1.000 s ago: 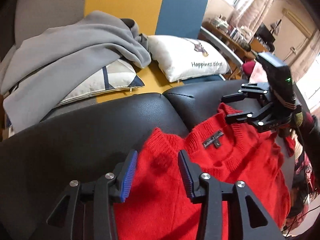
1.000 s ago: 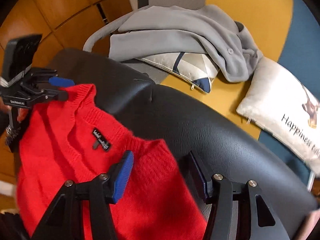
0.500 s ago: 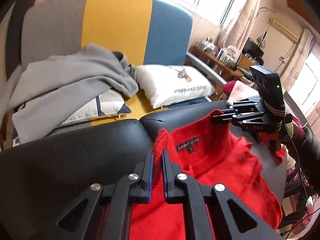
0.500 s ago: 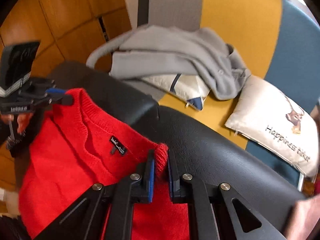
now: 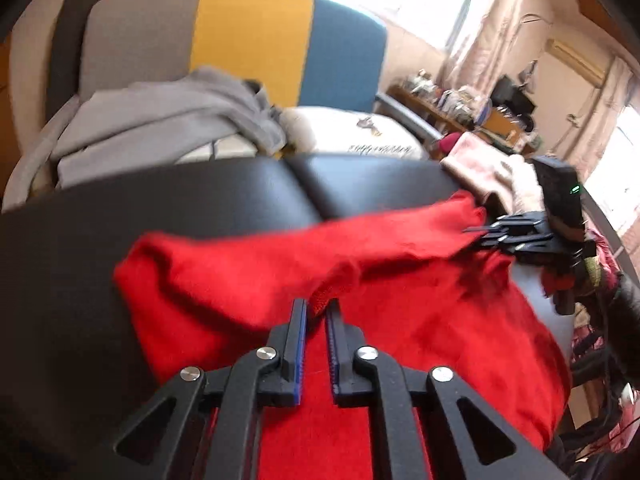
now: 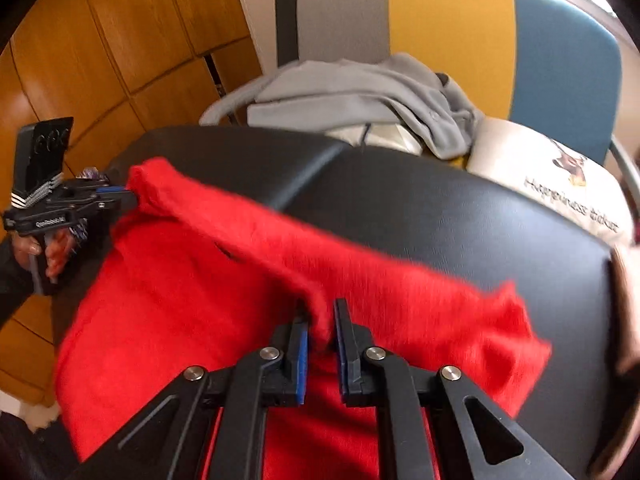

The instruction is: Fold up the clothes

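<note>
1. The red knitted sweater (image 5: pixel 400 320) lay draped over the black leather seat (image 5: pixel 200 208), its upper part lifted off the leather and stretched into a taut band between the two grippers.
2. The left gripper (image 5: pixel 317 312) had its blue-padded fingers (image 5: pixel 300 328) nearly together, pinching a bunched fold of the sweater's ribbed edge; the jaws were easing open slightly with the knit still caught between them.
3. The right gripper (image 6: pixel 320 320) likewise pinched a fold of the red knit between its fingers (image 6: pixel 302 344); these too were parting a little, the fabric still between them.
4. In the left wrist view, the right gripper (image 5: pixel 484 232) appeared by the seat's right edge, gripping the sweater's far corner.
5. In the right wrist view, the left gripper (image 6: pixel 120 194) showed by the seat's left edge, clamped on the other corner, with a person's hand (image 6: pixel 48 248) around its handle.
6. Past the seat's far edge stood a sofa (image 6: pixel 448 28) with grey, yellow and blue back panels.
7. A grey garment (image 6: pixel 352 92) lay heaped on the sofa over a patterned cushion.
8. Just beside it rested a white printed pillow (image 6: pixel 560 184).
9. Wooden wall panels (image 6: pixel 100 40) rose behind the seat's left side in the right wrist view.
</note>
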### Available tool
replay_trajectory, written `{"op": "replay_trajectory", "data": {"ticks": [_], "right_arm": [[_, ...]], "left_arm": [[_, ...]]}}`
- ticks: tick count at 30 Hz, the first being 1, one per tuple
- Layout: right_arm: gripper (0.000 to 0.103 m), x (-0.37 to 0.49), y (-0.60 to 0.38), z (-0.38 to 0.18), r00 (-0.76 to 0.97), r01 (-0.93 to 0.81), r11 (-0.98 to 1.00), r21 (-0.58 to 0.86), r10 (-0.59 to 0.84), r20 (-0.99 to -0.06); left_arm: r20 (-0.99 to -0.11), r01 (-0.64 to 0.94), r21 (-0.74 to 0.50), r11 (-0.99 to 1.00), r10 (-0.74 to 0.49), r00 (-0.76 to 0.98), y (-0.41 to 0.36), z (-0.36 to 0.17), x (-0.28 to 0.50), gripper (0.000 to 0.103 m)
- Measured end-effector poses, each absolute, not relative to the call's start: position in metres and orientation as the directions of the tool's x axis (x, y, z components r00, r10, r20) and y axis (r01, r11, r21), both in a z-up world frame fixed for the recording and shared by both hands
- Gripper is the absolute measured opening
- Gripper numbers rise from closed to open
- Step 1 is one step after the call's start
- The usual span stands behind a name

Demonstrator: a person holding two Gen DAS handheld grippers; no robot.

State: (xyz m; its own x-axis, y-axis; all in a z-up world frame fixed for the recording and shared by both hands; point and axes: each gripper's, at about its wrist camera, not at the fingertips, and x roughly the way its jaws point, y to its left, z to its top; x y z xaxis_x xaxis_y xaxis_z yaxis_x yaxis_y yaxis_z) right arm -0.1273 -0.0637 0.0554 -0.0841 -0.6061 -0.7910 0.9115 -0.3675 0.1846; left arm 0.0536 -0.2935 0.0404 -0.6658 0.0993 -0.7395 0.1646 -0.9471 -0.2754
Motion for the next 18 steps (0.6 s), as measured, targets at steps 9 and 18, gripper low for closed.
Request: {"op": "replay_trajectory", "data": {"ticks": [9, 18], "right_arm": [[0.039, -0.11, -0.039, 0.099, -0.048, 0.902, -0.346, 0.258, -0.675, -0.737], [0.039, -0.126, -0.103, 0.066, -0.125, 0.874, -0.446, 0.193, -0.589, -0.798]], "left_arm": [[-0.664, 0.253, -0.363, -0.897, 0.059, -0.746, -0.307, 0.067, 0.083, 0.016], [-0.731, 0.377, -0.351, -0.857, -0.001, -0.683, -0.3, 0.032, 0.011, 0.016]]}}
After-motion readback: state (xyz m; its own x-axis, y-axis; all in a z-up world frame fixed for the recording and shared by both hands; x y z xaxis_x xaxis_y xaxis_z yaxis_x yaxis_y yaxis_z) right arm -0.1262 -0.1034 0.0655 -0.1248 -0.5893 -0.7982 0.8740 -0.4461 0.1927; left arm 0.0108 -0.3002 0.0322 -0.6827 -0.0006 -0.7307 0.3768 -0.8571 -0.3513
